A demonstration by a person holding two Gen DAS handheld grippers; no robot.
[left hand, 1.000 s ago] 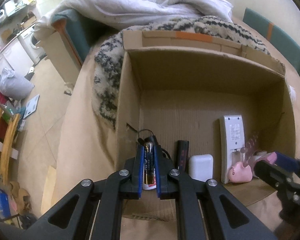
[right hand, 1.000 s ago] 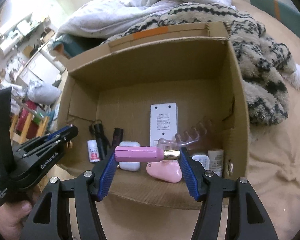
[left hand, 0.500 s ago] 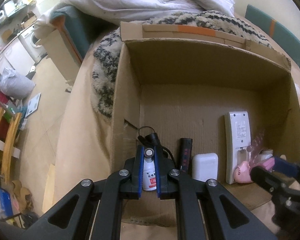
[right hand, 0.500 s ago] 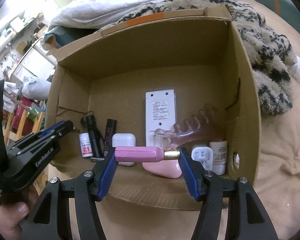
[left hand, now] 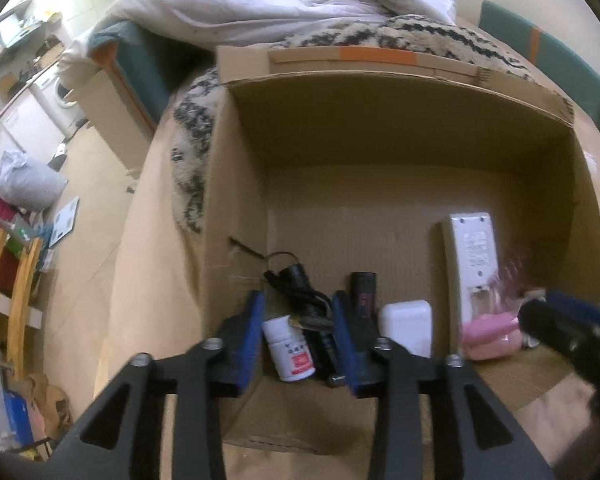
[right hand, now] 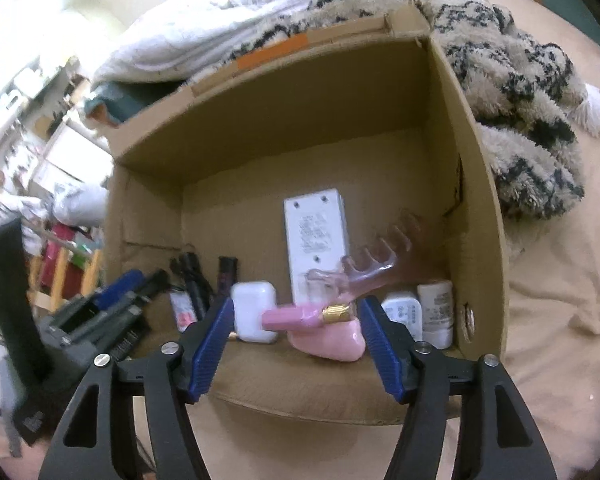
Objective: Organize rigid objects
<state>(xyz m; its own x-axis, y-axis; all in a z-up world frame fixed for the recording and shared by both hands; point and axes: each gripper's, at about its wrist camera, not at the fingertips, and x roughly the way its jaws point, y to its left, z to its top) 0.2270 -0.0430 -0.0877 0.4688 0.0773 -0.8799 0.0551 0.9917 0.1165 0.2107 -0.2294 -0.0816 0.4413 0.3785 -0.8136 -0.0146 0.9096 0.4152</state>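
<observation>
Both grippers' blue ribbed fingers gape over the corrugated cardboard box (left hand: 380,128); pink faceted tube (right hand: 290,317) lies loose

White duvet (left hand: 284,4) heaped on the bed, washing machine (left hand: 58,94) far left

I see pink tube (right hand: 291,316), gold cap right, lying level in box (right hand: 474,184), probably loose; battery (left hand: 300,321) beside bottle (left hand: 290,348).

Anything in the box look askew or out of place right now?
The pink comb sits tilted, propped across the pink pebble-shaped item instead of lying flat. The pink tube hangs crosswise between the right gripper's open fingers.
</observation>
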